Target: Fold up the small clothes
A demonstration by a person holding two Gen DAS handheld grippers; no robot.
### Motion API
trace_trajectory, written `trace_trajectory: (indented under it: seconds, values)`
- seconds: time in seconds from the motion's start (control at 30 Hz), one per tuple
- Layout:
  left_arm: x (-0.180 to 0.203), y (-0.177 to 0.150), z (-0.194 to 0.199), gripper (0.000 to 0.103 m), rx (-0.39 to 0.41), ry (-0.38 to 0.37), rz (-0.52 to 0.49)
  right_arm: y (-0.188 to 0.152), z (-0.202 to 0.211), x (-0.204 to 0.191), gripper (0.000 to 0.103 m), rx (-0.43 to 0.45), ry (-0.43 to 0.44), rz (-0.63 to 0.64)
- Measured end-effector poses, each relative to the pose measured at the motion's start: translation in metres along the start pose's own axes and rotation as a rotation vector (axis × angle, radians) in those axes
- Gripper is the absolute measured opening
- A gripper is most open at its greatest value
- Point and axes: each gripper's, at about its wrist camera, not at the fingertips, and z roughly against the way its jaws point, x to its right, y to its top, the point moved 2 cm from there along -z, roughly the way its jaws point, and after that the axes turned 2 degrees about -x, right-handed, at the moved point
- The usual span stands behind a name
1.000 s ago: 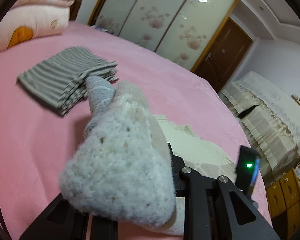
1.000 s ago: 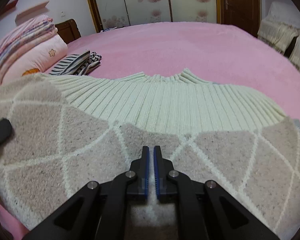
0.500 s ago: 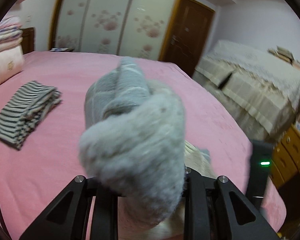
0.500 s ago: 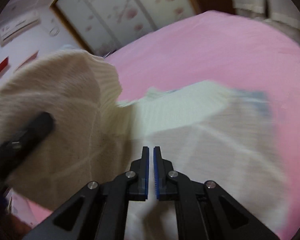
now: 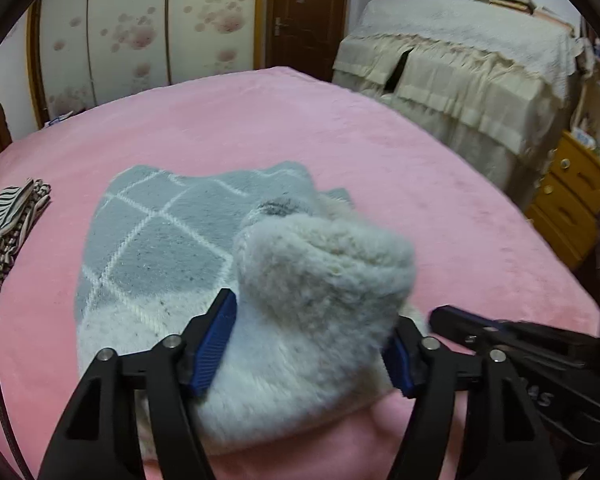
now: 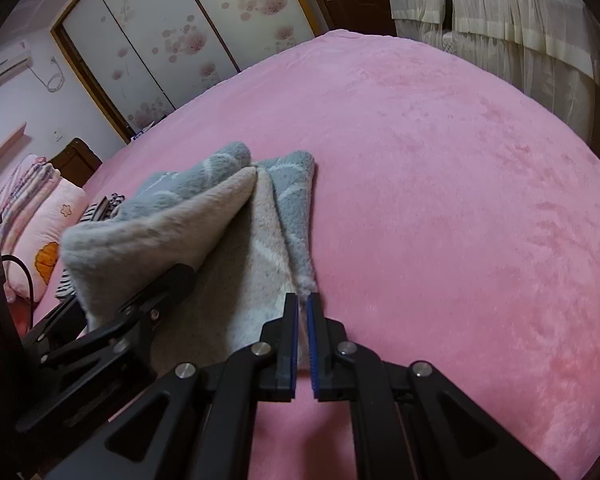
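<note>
A fuzzy grey and cream diamond-pattern sweater (image 5: 160, 248) lies folded over on the pink bed. My left gripper (image 5: 312, 340) is open, its blue pads on either side of a thick raised bunch of the sweater (image 5: 324, 276). In the right wrist view the sweater (image 6: 256, 240) lies doubled over, and the left gripper (image 6: 140, 312) shows under its lifted flap. My right gripper (image 6: 302, 312) is shut on the sweater's near corner edge, low on the bed.
A folded striped garment (image 5: 8, 224) lies at the left of the pink bed (image 5: 340, 152). Pillows and stacked quilts (image 6: 32, 208) sit at the head. A covered sofa (image 5: 460, 64) and a wooden drawer unit (image 5: 572, 196) stand to the right.
Both grippers have swung the sweater over and laid it folded on the bed. My left gripper's jaws have opened around the bunch it held.
</note>
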Motion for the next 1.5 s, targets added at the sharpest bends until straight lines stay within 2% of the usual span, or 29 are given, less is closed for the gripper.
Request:
trace_trajectory:
  seconds: [0.13,0.27,0.4,0.47,0.53,0.6,0.67,0.8,1.0,1.03,1.07,1.1,1.17,1.33,1.5]
  values:
    - [-0.005,-0.004,0.026,0.071,0.016,-0.065,0.016,0.004,0.008,0.000,0.005,0.012,0.022,-0.001]
    - [-0.018,-0.007,0.054,0.071,0.030,-0.130,0.094,0.012,0.019,-0.007,0.005,0.030,0.045,0.000]
    - [-0.052,-0.011,0.084,0.075,0.075,-0.103,0.196,0.023,0.035,-0.019,0.006,0.047,0.096,0.008]
    - [-0.073,-0.014,0.092,0.076,0.086,-0.058,0.247,0.026,0.042,-0.027,0.019,0.051,0.134,0.013]
    - [-0.097,-0.020,0.092,0.076,0.068,0.002,0.298,0.029,0.049,-0.036,0.049,0.057,0.182,0.013]
    - [-0.114,-0.028,0.087,0.076,0.038,0.045,0.333,0.033,0.054,-0.045,0.062,0.065,0.224,0.015]
    - [-0.129,-0.038,0.082,0.076,0.005,0.073,0.370,0.036,0.051,-0.051,0.067,0.059,0.222,0.020]
    - [-0.142,-0.052,0.073,0.076,-0.027,0.076,0.416,0.043,0.031,-0.066,0.067,-0.012,0.202,0.033]
    - [-0.140,-0.052,0.068,0.076,-0.027,0.073,0.386,0.052,-0.002,-0.079,0.067,-0.118,0.135,0.043]
    - [-0.140,-0.049,0.066,0.076,-0.028,0.069,0.382,0.053,-0.004,-0.079,0.062,-0.122,0.134,0.039]
    - [-0.138,-0.046,0.064,0.076,-0.029,0.069,0.376,0.053,-0.004,-0.079,0.052,-0.120,0.140,0.036]
    - [-0.137,-0.044,0.062,0.076,-0.029,0.071,0.370,0.054,-0.005,-0.078,0.026,-0.122,0.161,0.040]
    - [-0.134,-0.039,0.056,0.076,-0.033,0.073,0.355,0.054,-0.005,-0.074,0.022,-0.120,0.156,0.042]
    - [-0.128,-0.033,0.042,0.076,-0.044,0.055,0.335,0.042,0.013,-0.050,0.019,-0.032,0.143,0.034]
    - [-0.122,-0.037,0.025,0.076,-0.085,0.036,0.300,0.010,0.003,-0.015,0.019,0.004,0.084,-0.032]
